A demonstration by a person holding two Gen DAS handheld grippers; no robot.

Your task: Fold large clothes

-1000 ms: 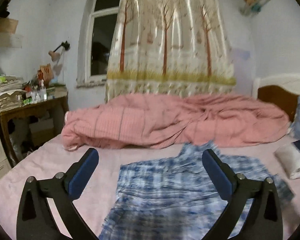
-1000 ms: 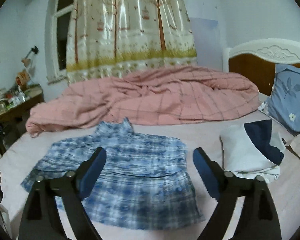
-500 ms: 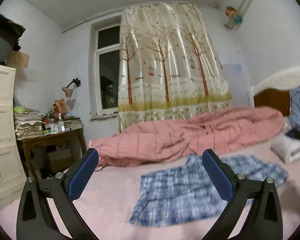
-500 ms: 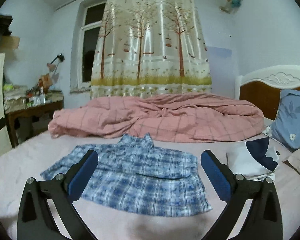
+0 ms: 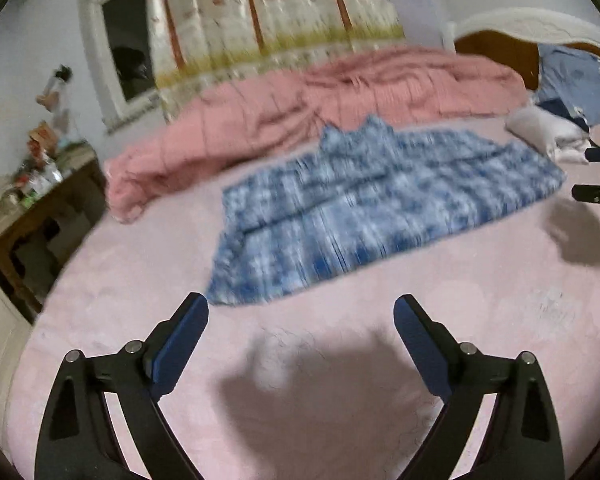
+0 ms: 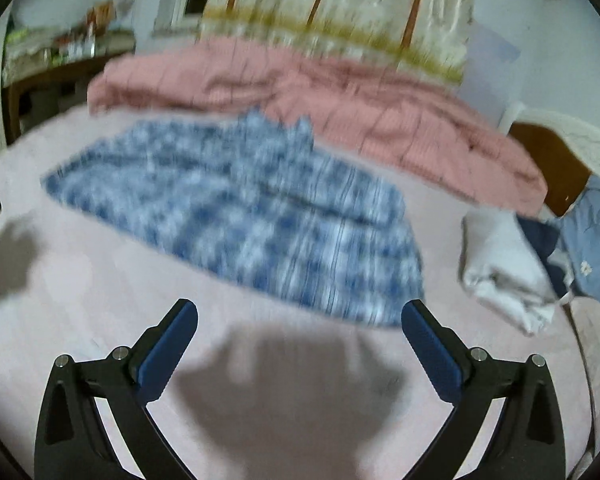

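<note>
My left gripper [image 5: 300, 312] hung over bare pink bedsheet [image 5: 340, 360] near the front edge of the bed, its blue-padded jaws spread wide with nothing between them; they had just been closing a little. My right gripper [image 6: 300, 316] hung over the same sheet further toward the headboard end, jaws standing wide apart and empty. The blue plaid shirt [image 5: 372, 208] lay spread flat on the middle of the bed, collar pointing toward the far edge, and the pictures were smeared, so its details were hard to read. Its near hem corner lay just past my left gripper's left fingertip [image 5: 198, 306], and whether they touched I could not tell. Behind the shirt, along the far edge, lay a rumpled pink quilt [image 5: 320, 104]. A folded white garment [image 6: 500, 264] sat beside the shirt toward the headboard [image 6: 548, 160], with a blue pillow [image 6: 596, 236] near that corner.
</note>
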